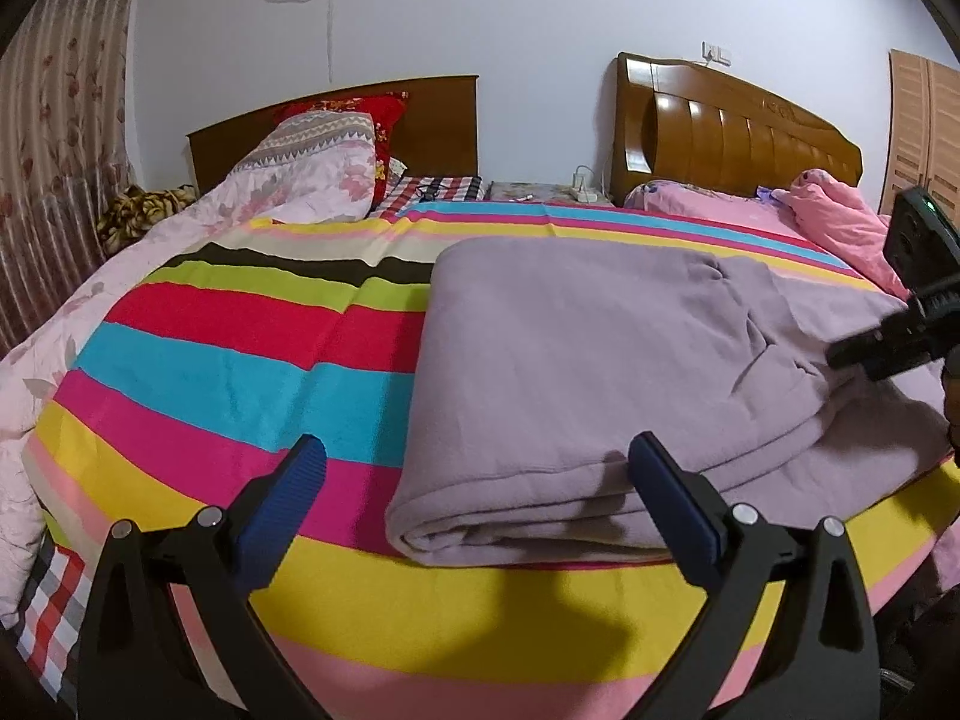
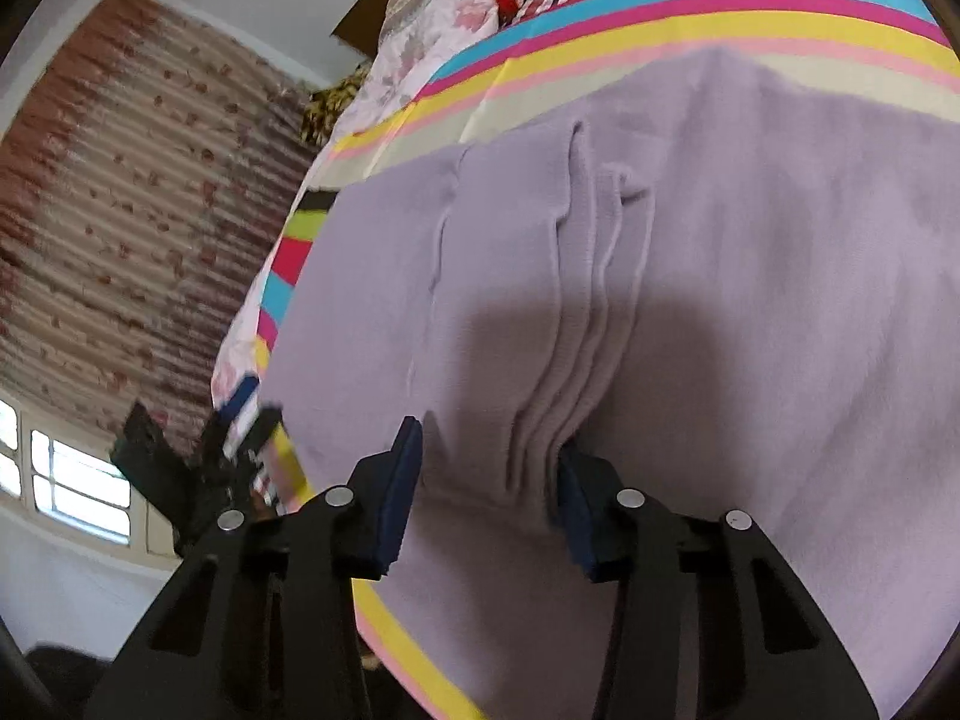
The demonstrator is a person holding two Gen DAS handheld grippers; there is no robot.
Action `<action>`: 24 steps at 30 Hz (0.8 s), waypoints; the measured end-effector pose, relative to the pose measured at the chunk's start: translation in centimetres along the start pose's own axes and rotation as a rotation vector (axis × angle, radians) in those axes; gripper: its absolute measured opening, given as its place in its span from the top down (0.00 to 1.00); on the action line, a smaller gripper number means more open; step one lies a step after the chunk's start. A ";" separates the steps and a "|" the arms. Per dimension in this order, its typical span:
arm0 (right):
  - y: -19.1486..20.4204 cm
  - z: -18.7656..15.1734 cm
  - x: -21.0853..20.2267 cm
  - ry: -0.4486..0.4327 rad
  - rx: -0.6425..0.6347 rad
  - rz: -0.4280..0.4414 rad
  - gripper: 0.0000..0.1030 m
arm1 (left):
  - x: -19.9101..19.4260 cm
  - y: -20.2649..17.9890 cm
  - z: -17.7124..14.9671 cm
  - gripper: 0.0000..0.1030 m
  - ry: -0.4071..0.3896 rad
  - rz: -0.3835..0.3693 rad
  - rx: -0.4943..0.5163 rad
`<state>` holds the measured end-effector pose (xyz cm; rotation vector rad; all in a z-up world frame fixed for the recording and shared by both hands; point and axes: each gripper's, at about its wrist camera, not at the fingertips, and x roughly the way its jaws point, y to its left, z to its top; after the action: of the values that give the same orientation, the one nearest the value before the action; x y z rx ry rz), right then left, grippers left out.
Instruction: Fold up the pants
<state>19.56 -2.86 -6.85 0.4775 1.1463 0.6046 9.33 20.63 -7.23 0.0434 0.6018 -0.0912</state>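
On the striped bed [image 1: 240, 360], the spread left tool [image 1: 480, 468] waits while the right tool [image 2: 489, 450] pinches the folded lilac fleece pants [image 2: 720, 300], ready, I judge, for another fold.

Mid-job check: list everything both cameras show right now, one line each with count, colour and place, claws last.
pants: one, lilac, partly folded on the striped sheet
striped sheet: one, many colours, covering the near bed
quilt: one, pale pink floral, heaped at the left bed's head
red pillow: one, red with flowers, against the left headboard
headboards: two, brown wood, at the far wall
pink bedding: one heap, pink, on the right bed
power strip: one, white, between the beds
curtain: one, reddish floral, far left
window: one, bright, below the curtain
left claw: open, straddling the pants' near left edge
right claw: bunched pants fabric between its pads; grip not clear
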 end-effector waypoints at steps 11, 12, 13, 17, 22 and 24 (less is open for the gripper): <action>3.3 0.9 -1.0 -0.132 -0.088 0.005 0.85 | -1.3 -2.4 -0.6 0.02 0.053 0.033 0.161; 4.1 1.5 -1.6 -0.152 -0.099 0.020 0.85 | -1.1 -2.6 -0.8 0.02 0.059 0.042 0.174; 4.8 1.9 -2.0 -0.167 -0.115 0.028 0.85 | -0.9 -2.9 -0.9 0.02 0.064 0.055 0.190; 8.7 4.4 -3.8 -0.232 -0.188 0.060 0.85 | -0.4 -2.8 -0.5 0.02 0.058 0.071 0.172; 13.4 6.5 -6.0 -0.304 -0.271 0.112 0.85 | 0.1 -1.2 0.9 0.02 0.049 0.067 0.085; 14.8 6.7 -7.0 -0.330 -0.307 0.126 0.86 | 0.9 -0.5 1.5 0.02 0.057 0.115 0.061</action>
<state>20.98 3.25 9.66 0.3694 0.6989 0.7657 10.91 20.00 -6.49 0.1402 0.6525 0.0034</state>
